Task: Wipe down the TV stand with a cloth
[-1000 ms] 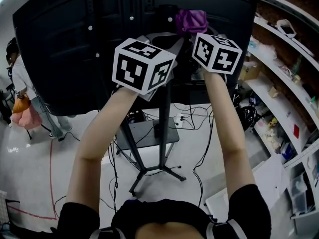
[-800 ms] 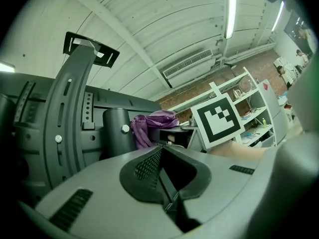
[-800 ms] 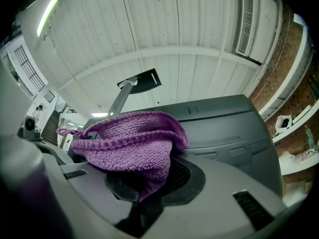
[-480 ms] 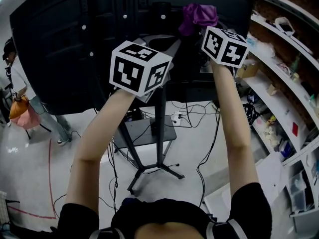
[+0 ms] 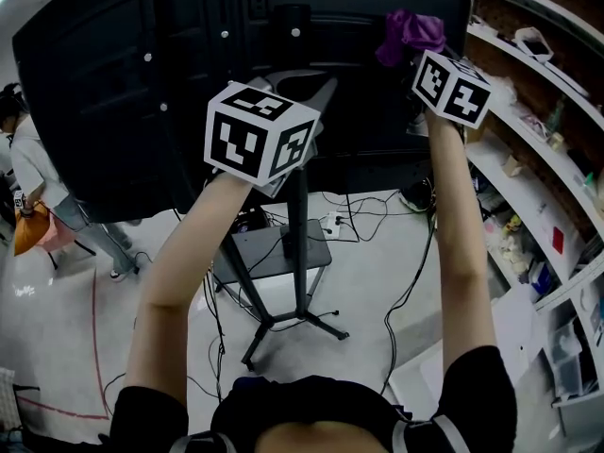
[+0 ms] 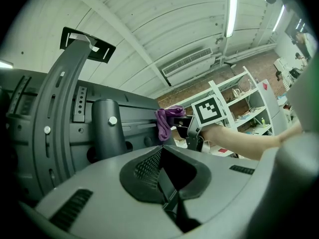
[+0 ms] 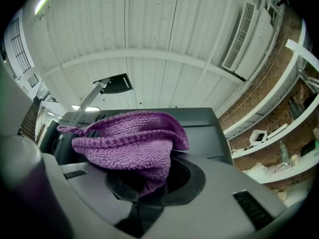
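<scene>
The purple cloth is bunched in my right gripper, which is shut on it high against the black back of the TV, near its upper right. In the right gripper view the cloth fills the jaws, and the TV's top edge lies just behind. My left gripper is raised in front of the stand's pole, shut and holding nothing. The left gripper view shows its jaws closed, the stand's grey column ahead, and the cloth off to the right.
The stand's legs and small shelf stand on the floor among cables. White shelves with small items run along the right wall. A person stands at the far left.
My right gripper has carried the cloth to the right and slightly up across the back of the TV. The left gripper has hardly moved.
</scene>
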Demonstrator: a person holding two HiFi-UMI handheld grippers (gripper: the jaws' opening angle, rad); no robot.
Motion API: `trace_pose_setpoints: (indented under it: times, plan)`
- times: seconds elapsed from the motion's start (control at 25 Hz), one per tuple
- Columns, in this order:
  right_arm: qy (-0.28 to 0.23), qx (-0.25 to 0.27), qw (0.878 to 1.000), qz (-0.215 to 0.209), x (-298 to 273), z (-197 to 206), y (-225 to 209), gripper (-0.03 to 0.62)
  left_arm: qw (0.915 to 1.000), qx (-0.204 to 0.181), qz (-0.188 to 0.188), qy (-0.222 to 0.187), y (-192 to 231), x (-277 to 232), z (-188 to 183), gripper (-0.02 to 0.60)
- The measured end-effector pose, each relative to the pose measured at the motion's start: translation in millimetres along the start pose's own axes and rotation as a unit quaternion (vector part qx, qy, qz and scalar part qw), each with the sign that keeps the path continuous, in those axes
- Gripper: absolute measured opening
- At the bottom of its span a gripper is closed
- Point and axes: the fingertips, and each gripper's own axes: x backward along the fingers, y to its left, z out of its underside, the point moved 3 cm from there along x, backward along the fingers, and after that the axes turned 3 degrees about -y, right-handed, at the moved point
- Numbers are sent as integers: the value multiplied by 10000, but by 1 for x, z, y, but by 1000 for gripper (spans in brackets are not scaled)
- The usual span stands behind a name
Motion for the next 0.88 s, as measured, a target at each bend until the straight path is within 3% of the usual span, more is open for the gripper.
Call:
trace_pose_setpoints:
  times: [0.24, 0.48, 0.6, 0.88]
  plan:
    - [40, 75, 9994, 334, 5, 1, -30, 64, 10000, 13, 8, 40, 2, -2, 3, 6]
    - [21, -61, 9995, 325, 13, 4, -21, 64, 10000, 62, -12, -6, 5, 0, 3, 6]
    - [21, -259, 9997, 25, 20, 11, 0, 64, 9999, 114, -39, -12, 5, 3, 6, 6]
    - [154, -758, 9909, -1106, 25, 33, 82, 64, 9997, 216, -131, 39, 9, 8, 15, 6]
